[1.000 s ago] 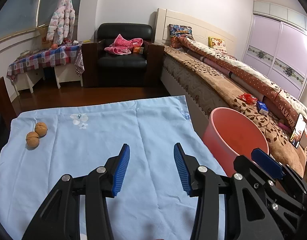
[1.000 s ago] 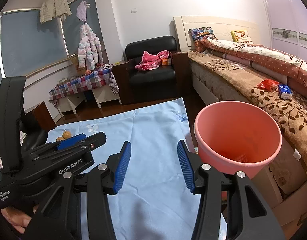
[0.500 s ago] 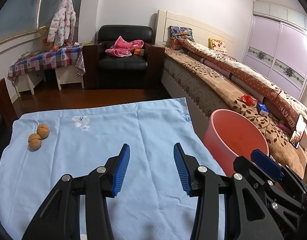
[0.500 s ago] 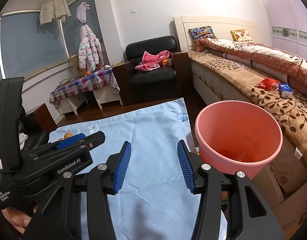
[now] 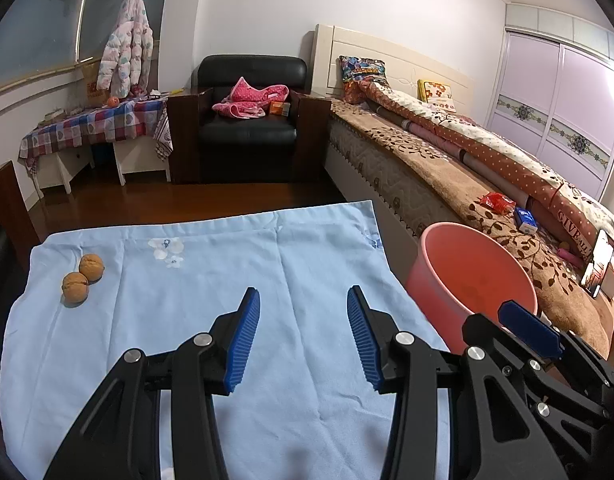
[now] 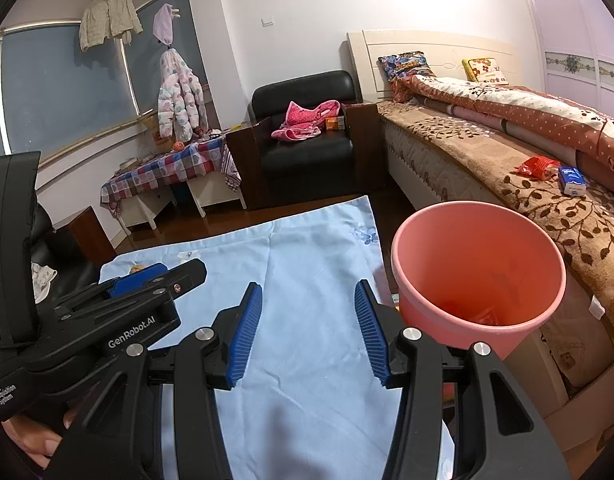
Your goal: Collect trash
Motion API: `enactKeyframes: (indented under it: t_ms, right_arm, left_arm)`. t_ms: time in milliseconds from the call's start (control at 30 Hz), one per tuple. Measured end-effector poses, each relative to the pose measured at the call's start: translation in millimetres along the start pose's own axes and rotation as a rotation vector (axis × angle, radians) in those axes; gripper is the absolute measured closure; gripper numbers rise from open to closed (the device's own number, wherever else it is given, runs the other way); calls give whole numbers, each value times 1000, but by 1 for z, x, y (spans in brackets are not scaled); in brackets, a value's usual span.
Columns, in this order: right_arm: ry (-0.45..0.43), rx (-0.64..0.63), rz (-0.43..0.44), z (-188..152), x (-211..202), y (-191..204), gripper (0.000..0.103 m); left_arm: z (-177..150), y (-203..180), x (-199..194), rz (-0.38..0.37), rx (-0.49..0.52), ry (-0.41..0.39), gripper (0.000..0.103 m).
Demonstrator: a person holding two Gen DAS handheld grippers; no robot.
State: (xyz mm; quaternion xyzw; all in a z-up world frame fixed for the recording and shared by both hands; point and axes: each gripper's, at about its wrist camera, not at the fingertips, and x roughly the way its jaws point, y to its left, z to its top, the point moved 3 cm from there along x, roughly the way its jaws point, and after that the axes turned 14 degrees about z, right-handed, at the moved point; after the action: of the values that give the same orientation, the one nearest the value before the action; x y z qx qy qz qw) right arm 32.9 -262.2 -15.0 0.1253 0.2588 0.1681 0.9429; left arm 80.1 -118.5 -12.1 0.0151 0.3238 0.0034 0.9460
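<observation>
A pink bucket [image 5: 439, 280] stands to the right of a table covered with a light blue cloth [image 5: 211, 272]; in the right wrist view the bucket [image 6: 543, 304] holds some red scraps at its bottom. Two walnuts [image 5: 83, 276] lie on the cloth at the far left. My left gripper [image 5: 303, 320] is open and empty above the cloth. My right gripper [image 6: 308, 320] is open and empty, beside the left one and just left of the bucket. The right gripper's body shows in the left wrist view [image 5: 523, 332].
A bed [image 5: 447, 168] with brown and red bedding runs along the right, with a red wrapper [image 5: 497, 202] and a blue packet [image 5: 525, 220] on it. A black armchair [image 5: 251, 116] and a checkered side table [image 5: 95, 124] stand at the back.
Both grippers have drawn back and risen slightly, so the walnuts and bucket sit a little farther ahead. Both jaws stay open and empty.
</observation>
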Motion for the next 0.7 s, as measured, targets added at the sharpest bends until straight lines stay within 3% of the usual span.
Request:
enactKeyframes:
  t_ms: [700]
  right_arm:
    - [12,-11,5,-3,0,4,54]
  left_arm:
    - [2,3,-4,2,-4,-3,58]
